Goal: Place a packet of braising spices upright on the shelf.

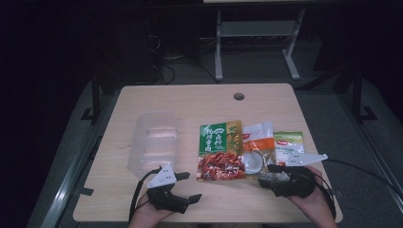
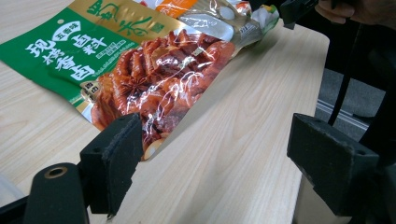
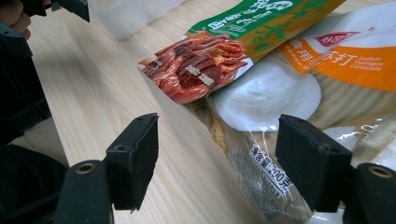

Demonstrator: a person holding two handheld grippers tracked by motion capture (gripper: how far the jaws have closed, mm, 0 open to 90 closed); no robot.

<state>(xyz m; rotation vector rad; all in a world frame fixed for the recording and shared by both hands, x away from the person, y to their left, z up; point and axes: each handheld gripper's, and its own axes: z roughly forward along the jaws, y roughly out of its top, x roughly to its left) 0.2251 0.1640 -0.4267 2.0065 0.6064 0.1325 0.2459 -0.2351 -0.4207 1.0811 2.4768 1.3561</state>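
Three food packets lie side by side on the wooden table [image 1: 142,99]: a green and red spice packet [image 1: 220,152], an orange and white soda packet [image 1: 259,147] and a green and white packet [image 1: 288,141]. My left gripper [image 1: 189,186] stands open near the front edge, just left of the spice packet [image 2: 140,74], with nothing between its jaws [image 2: 219,163]. At the soda packet's near end my right gripper [image 1: 267,175] is open too. Its jaws [image 3: 222,158] straddle the clear lower end of the soda packet [image 3: 280,93], apart from it, beside the spice packet [image 3: 210,60].
A clear plastic container [image 1: 154,142] lies on the table's left half; its edge appears far off [image 3: 126,14]. A cable hole [image 1: 239,96] sits near the far edge. A metal frame [image 1: 256,28] stands on the dark floor behind the table.
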